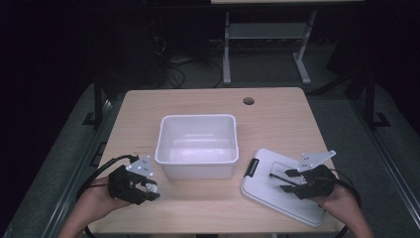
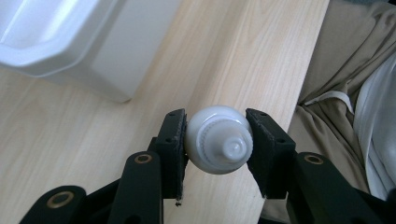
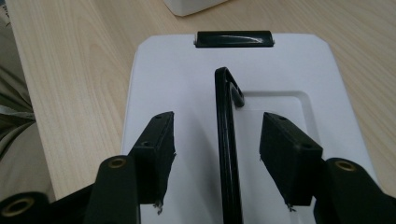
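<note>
- My left gripper sits near the table's front left corner, its jaws pinching a small white bottle; in the left gripper view both pads press on the round body, and the ribbed cap with its nozzle faces the camera.
- In the high view the bottle's white tip pokes out to the right of the gripper, just in front of the lower left corner of the white plastic bin.
- The bin stands at the middle of the wooden table, open side up, and I see nothing inside it.
- In the left gripper view the bin's wall is close by at the upper left, apart from the bottle.
- My right gripper is over the white lid, which lies flat at the table's front right, well apart from the bin.
- Its jaws are spread, one on each side of the lid's black handle, which stands upright; neither pad touches it.
- A black latch sits at the lid's far edge in the right gripper view.
</note>
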Demonstrator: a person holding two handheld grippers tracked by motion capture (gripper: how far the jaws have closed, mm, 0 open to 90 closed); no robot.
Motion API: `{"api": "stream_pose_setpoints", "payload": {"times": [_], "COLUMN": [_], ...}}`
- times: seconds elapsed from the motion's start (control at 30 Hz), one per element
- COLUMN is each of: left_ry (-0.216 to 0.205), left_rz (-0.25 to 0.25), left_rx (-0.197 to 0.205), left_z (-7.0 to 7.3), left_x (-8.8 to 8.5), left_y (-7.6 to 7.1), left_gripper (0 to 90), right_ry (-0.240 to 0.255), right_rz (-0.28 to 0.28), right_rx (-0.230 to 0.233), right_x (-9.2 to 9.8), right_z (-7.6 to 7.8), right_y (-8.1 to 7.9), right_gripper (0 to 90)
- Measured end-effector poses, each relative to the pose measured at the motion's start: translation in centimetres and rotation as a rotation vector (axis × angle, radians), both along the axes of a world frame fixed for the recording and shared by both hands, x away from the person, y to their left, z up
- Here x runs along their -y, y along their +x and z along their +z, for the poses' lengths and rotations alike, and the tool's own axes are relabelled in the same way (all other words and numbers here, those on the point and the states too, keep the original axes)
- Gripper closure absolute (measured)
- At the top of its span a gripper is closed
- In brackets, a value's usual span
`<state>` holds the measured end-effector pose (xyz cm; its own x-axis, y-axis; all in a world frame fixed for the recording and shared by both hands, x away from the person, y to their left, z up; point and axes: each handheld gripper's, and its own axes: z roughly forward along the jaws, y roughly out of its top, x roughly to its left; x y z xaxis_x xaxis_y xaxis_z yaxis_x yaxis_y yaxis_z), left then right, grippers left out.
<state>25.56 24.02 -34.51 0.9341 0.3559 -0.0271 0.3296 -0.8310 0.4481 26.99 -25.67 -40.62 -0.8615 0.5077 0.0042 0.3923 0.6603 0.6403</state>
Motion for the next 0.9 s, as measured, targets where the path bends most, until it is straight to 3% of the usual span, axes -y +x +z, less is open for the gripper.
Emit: {"api": "stream_pose_setpoints", "payload": {"times": [0.9], "left_ry": [-0.011], "left_rz": [0.006], "left_rx": [0.02], "left_z": [4.8], "left_x": [-0.3], "left_y": [2.0], "left_gripper": [59.7], "right_ry": [0.005], "right_rz": [0.008], "right_rx": [-0.006], "right_x": [-0.1], "right_z": [-0.2], "right_y": [-0.1], "right_gripper": [44.6]}}
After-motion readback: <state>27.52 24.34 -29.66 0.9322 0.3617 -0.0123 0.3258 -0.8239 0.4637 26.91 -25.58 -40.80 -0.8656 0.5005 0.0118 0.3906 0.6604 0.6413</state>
